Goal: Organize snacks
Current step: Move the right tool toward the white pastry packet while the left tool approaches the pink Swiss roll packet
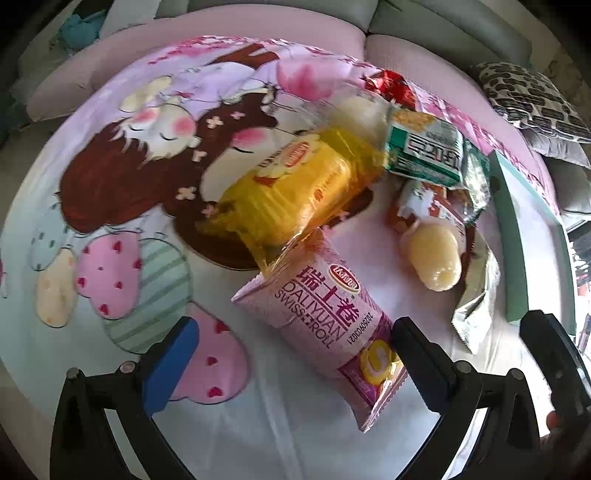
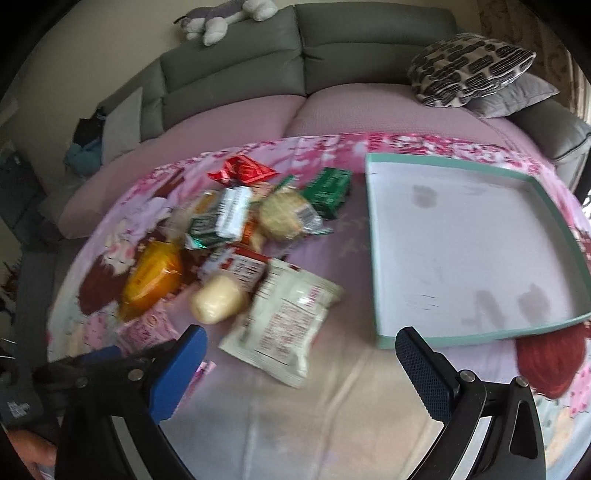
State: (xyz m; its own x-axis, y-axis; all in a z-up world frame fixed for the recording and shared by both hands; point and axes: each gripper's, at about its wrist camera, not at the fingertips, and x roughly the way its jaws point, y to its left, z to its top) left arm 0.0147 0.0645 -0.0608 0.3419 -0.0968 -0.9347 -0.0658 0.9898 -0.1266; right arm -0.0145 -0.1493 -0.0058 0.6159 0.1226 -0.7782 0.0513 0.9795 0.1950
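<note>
A pile of wrapped snacks lies on a cartoon-print cloth. In the left wrist view my left gripper (image 1: 291, 332) is open, its fingers on either side of a pink Swiss roll pack (image 1: 325, 321). Behind it lie a yellow cake pack (image 1: 295, 184), a green pack (image 1: 424, 151) and a pale bun (image 1: 436, 258). In the right wrist view my right gripper (image 2: 301, 343) is open and empty, just in front of a white snack bag (image 2: 284, 325). A shallow teal-rimmed box (image 2: 376, 258), empty, sits to the right of the pile.
A grey sofa (image 2: 332, 48) with pink seat cushions stands behind the table. A patterned pillow (image 2: 469, 66) lies at its right end and a plush toy (image 2: 221, 18) on its back. The other gripper shows at the right edge of the left wrist view (image 1: 554, 354).
</note>
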